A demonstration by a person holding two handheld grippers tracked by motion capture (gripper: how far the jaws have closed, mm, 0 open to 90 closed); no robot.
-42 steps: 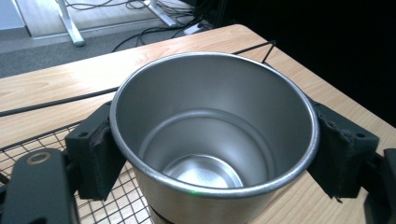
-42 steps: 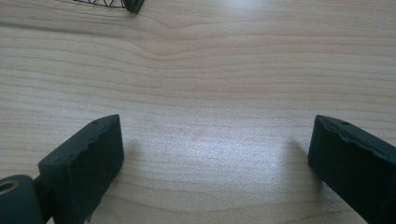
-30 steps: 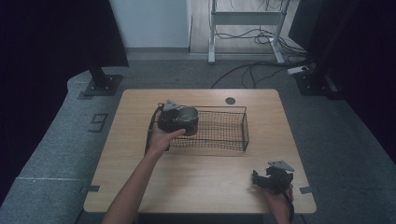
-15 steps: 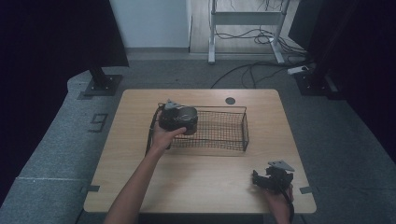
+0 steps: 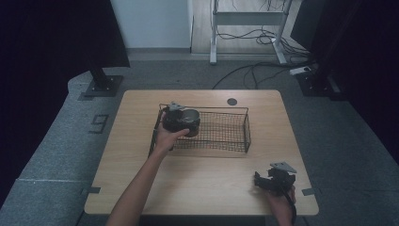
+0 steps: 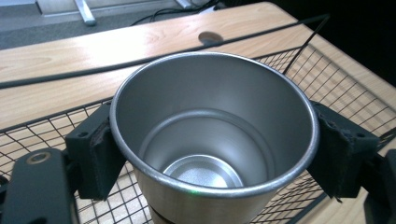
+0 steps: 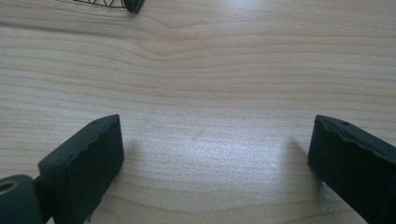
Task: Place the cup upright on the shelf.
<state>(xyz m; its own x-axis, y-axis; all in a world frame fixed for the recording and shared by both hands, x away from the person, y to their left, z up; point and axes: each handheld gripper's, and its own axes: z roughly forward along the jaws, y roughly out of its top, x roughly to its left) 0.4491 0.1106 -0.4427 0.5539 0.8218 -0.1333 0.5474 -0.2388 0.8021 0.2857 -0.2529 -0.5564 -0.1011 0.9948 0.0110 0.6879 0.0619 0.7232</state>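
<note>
- I take the wire basket (image 5: pixel 221 129) as my landmark; it sits on the wooden table (image 5: pixel 141 183), toward the far middle of the top, its long side running left to right.
- My left gripper (image 5: pixel 181 121) is at the basket's left end, and its jaws are clamped on a steel cup (image 5: pixel 189 121).
- In the left gripper view the cup (image 6: pixel 212 135) stands upright and open-mouthed, with a black pad pressed to its wall on either side just below the rim.
- In that view the cup is empty: I can see down to its bare, shiny floor.
- The basket's mesh (image 6: pixel 345 88) shows under and behind the cup there, and the basket's far rim wire crosses behind the cup's lip, so the cup is inside the basket's outline. I cannot tell whether its base touches the mesh floor.
- A hand (image 5: pixel 165 138) carries that gripper from the near side of the basket's left end, the forearm running back toward the table's near edge.
- My right gripper (image 5: pixel 264 180) is well apart from the basket, off its near right corner, close to the table's near edge.
- In the right gripper view its jaws stand wide apart with bare wood grain (image 7: pixel 210 93) between them, and they grip nothing.
- At the top of that view a corner of the basket (image 7: pixel 133 5) just peeks in, far from the jaws.
- A small dark round disc (image 5: pixel 231 101) lies on the tabletop just beyond the basket's far side.
</note>
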